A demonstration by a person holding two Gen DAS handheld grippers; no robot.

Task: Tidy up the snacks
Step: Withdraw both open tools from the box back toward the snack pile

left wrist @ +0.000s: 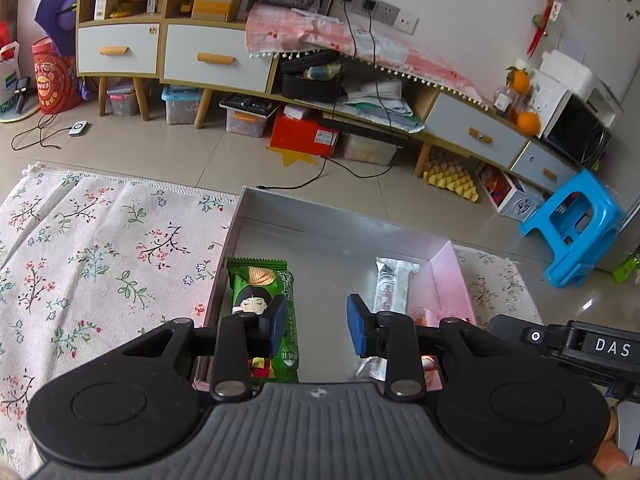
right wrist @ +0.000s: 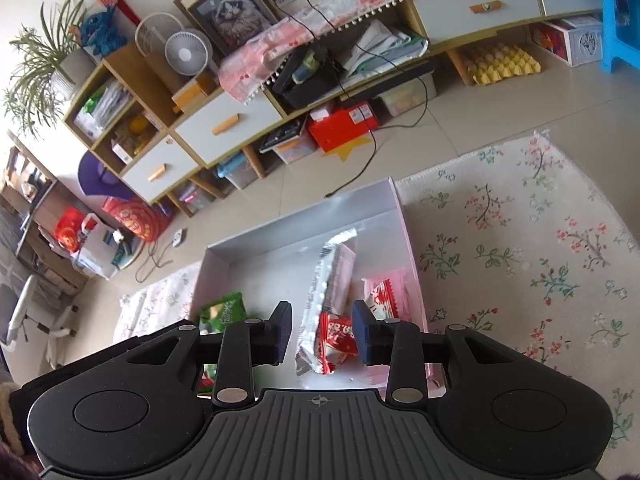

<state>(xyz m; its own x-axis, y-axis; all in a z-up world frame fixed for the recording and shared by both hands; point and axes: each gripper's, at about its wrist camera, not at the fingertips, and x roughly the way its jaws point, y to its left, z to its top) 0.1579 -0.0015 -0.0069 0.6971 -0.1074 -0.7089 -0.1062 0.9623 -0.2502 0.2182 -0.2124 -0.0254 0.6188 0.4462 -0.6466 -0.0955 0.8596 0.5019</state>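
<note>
A shallow grey box (left wrist: 320, 216) with pink sides lies on a floral cloth. In it, a green snack pack (left wrist: 260, 284) lies along the left wall and a silver-white pack (left wrist: 394, 284) lies to the right. My left gripper (left wrist: 318, 326) is open and empty above the box, between the two packs. In the right wrist view the same box (right wrist: 280, 240) holds the green pack (right wrist: 224, 310), the silver pack (right wrist: 334, 276), a red pack (right wrist: 338, 338) and a pink-and-red pack (right wrist: 384, 296). My right gripper (right wrist: 322, 330) is open and empty just above the red pack.
The floral cloth (left wrist: 100, 264) (right wrist: 520, 248) spreads on both sides of the box. Beyond are tiled floor, a black cable (left wrist: 340, 168), a low cabinet with drawers (left wrist: 216, 56) and storage bins under it. A blue stool (left wrist: 576, 224) stands at the right.
</note>
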